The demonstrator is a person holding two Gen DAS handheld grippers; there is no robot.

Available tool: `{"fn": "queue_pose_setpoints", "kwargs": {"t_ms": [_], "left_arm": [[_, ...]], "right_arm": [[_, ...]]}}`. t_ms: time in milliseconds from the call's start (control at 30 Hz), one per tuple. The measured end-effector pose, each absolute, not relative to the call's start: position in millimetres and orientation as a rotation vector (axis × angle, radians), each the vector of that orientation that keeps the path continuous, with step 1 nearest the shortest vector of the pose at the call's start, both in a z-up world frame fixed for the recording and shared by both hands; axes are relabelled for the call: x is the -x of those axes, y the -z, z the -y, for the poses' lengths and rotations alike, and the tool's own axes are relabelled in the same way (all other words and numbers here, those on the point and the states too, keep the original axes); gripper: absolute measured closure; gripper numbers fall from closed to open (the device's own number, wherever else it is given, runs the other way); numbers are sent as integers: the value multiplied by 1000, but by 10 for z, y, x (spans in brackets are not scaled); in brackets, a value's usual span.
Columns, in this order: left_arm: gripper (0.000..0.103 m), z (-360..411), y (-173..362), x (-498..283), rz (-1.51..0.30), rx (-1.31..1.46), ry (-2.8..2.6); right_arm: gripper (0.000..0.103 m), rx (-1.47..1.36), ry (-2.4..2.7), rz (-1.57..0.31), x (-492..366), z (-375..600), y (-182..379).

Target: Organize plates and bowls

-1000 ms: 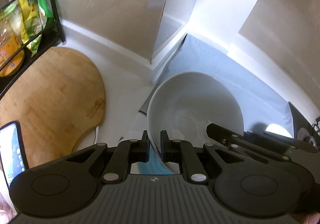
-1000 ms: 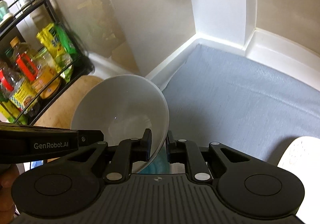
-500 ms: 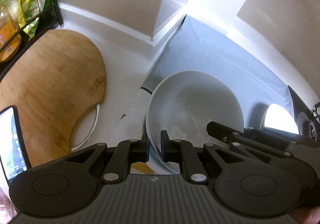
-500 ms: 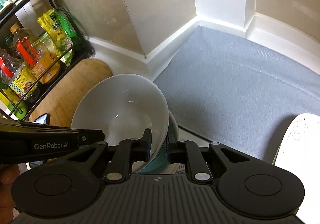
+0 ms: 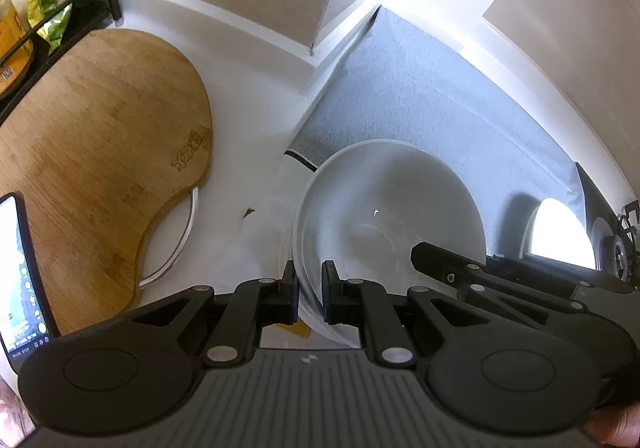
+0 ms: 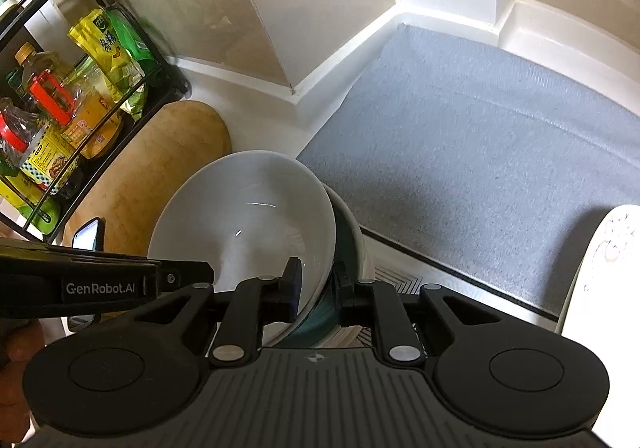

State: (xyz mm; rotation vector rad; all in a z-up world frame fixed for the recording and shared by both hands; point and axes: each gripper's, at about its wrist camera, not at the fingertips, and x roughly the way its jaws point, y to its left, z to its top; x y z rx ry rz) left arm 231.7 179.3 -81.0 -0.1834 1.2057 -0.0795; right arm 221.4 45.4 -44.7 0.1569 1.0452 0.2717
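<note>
A white bowl (image 5: 384, 207) (image 6: 248, 215) is held by both grippers, each on an opposite part of its rim. My left gripper (image 5: 310, 284) is shut on the near rim. My right gripper (image 6: 316, 284) is shut on the rim too. The bowl sits low, nested in a dark teal bowl (image 6: 344, 244) beneath it; a second rim also shows under it in the left wrist view (image 5: 296, 268). A white patterned plate (image 6: 600, 272) lies at the right edge on the grey mat (image 6: 480, 151).
A wooden cutting board (image 5: 100, 151) lies left on the white counter. A black wire rack (image 6: 80, 95) with bottles and packets stands behind it. A phone (image 5: 20, 272) leans at the far left. Walls and a corner pillar close the back.
Both grippers have lowered the white bowl toward the counter, down onto the teal bowl beneath it. Both grips stay shut on the rim.
</note>
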Motion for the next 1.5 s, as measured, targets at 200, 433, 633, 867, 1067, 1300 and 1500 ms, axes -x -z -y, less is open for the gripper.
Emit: {"fn": "queue_pose_setpoints", "kwargs": {"t_ms": [200,433,633,867,1067,1300,1500], "left_arm": [[71,-1865,778,-2340,-1181,199,57],[34,-1953,755,-2370,-1151,213,23],[26,-1983,848,-2372,-1175,229,18],[18,-1972,956,-2393,-1194,244,15],[10,-1993,1070,-2442,-1217,262,9],[3,-1961,1126,-2467,-1220,246,18],[1,-1951,1172,-2495,-1222,229,16]], "right_arm": [[82,-177,-262,-1030,-2232,-398,387],[77,-206,-290,-1026,-2203,-299,316],[48,-135,-254,-960,-2154,-254,191],[46,-202,-236,-1027,-2211,-95,357],[42,-279,-240,-1086,-2202,-83,514],[37,-303,-216,-1123,-2214,-40,586],[34,-303,-214,-1150,-2253,-51,643]]}}
